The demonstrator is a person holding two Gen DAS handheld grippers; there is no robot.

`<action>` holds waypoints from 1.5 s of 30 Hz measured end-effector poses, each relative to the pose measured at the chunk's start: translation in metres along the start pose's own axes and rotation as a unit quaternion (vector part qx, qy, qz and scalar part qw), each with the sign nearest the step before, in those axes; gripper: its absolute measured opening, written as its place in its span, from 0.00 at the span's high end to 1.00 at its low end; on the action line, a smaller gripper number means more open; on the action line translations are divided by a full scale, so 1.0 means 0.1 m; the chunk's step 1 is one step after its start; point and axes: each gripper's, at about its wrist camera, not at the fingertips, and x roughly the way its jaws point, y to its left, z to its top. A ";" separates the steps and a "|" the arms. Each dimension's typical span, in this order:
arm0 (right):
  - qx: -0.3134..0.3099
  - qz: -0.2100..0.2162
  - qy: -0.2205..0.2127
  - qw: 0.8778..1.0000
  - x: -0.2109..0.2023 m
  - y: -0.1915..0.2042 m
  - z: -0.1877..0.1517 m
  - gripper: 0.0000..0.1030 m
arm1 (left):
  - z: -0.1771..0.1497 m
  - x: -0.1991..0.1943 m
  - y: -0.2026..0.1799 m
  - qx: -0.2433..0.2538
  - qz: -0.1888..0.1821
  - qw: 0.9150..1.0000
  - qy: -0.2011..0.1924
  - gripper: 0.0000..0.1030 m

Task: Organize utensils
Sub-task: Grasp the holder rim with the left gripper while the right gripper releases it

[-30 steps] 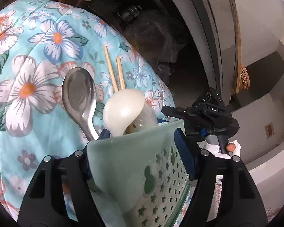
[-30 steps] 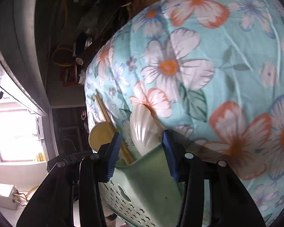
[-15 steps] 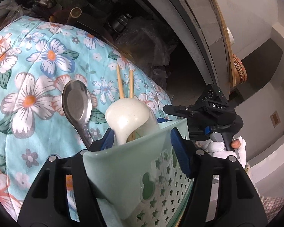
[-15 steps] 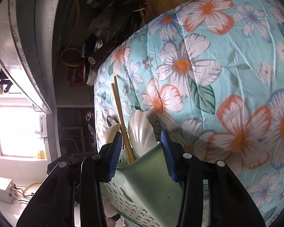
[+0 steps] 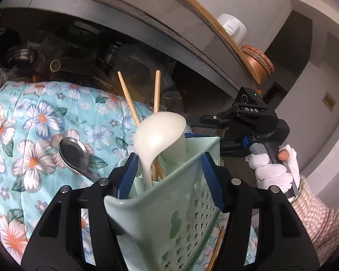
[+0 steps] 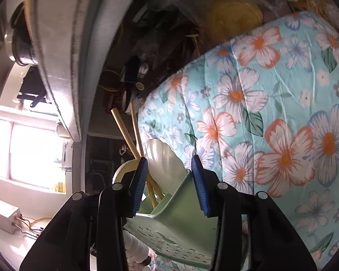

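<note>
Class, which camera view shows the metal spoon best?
The left wrist view: the metal spoon shows its whole bowl, standing in the green basket. In the right wrist view I cannot make it out.

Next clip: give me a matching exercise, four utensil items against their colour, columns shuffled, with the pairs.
Items:
1. ladle
2. spoon
3. chopsticks
4. utensil basket

Colours:
A. pale green
B. light wood
C. cream white
D. shiny metal

Pairs: 1-C, 2-D, 3-B, 4-A
</note>
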 end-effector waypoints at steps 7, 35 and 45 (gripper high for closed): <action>-0.068 -0.005 -0.047 0.997 -0.39 0.15 -0.43 0.61 | -0.19 -0.19 -0.47 0.119 0.005 0.993 0.002 0.46; -0.134 -0.154 -0.068 0.977 -0.76 0.16 -1.45 0.85 | -1.06 -0.87 -0.90 0.164 0.123 0.979 0.006 0.36; -0.133 -0.189 -0.091 0.969 -0.86 0.19 -1.48 0.87 | -1.00 -0.75 -0.94 0.194 0.124 0.973 -0.019 0.46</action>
